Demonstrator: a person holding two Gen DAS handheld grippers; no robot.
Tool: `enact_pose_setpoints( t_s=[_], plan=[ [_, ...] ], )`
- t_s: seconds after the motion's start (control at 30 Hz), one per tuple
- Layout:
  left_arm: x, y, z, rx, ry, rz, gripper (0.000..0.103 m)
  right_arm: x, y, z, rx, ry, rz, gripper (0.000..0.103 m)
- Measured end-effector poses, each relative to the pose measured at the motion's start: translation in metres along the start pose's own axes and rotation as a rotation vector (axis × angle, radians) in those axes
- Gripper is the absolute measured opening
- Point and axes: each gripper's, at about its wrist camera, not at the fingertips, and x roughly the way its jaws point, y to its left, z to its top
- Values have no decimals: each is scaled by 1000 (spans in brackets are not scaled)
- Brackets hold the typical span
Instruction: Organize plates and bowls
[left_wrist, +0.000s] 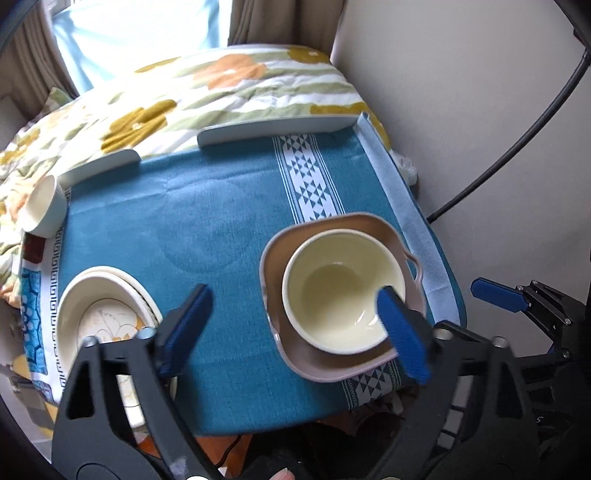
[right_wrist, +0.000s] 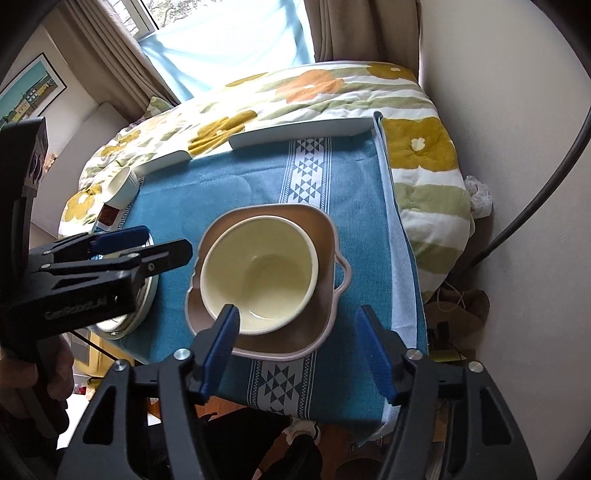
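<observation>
Cream bowl (right_wrist: 258, 273) upright, nested in handled dish (right_wrist: 317, 236)

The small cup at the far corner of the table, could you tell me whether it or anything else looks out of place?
Yes. The small cup lies tipped on its side at the table's far left corner, half on the quilt. Nothing appears spilled. The yellow bowl sits upright in the pink dish, which looks fine.

Left tool (left_wrist: 295, 325) tilts steeply down, jaws spread wide, nothing between them. Right tool (right_wrist: 299, 347) tilts down just beside it, jaws apart and empty. A hand (right_wrist: 22, 391) grips the left tool's handle.
</observation>
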Motion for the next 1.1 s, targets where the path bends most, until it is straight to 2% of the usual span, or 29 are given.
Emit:
enact_pose_setpoints(
  t_s=[0.03, 0.07, 0.1, 0.17, 0.3, 0.43, 0.67, 0.9, 1.0, 1.1],
  plan=[
    [-8, 2, 0, -5, -23, 8, 97, -3, 2, -1, -12, -10, -2, 78],
    [-15, 5, 1, -11, -32, 15, 97, -6, 5, -1, -27, -18, -3, 91],
    [-22, 9, 1, -22, -42, 25, 97, -9, 9, 0, -47, -24, 3, 97],
    [-41, 21, 3, -54, -76, 41, 97, -15, 18, 1, -88, -33, 16, 102],
    [-82, 54, 6, -136, -149, 85, 97, -27, 42, 15, -185, -84, 59, 102],
    [-117, 98, 4, -214, -212, 175, 99, -33, 72, 39, -264, -138, 152, 102],
    [-135, 187, -6, -373, -204, 245, 99, -18, 157, 97, -404, -142, 255, 102],
    [-127, 287, -6, -548, -205, 264, 99, 46, 244, 168, -448, -92, 261, 102],
    [-113, 333, -3, -630, -196, 246, 99, 89, 273, 198, -414, -23, 303, 102],
    [-88, 376, 0, -697, -172, 196, 96, 134, 301, 221, -406, 27, 311, 101]
  ],
)
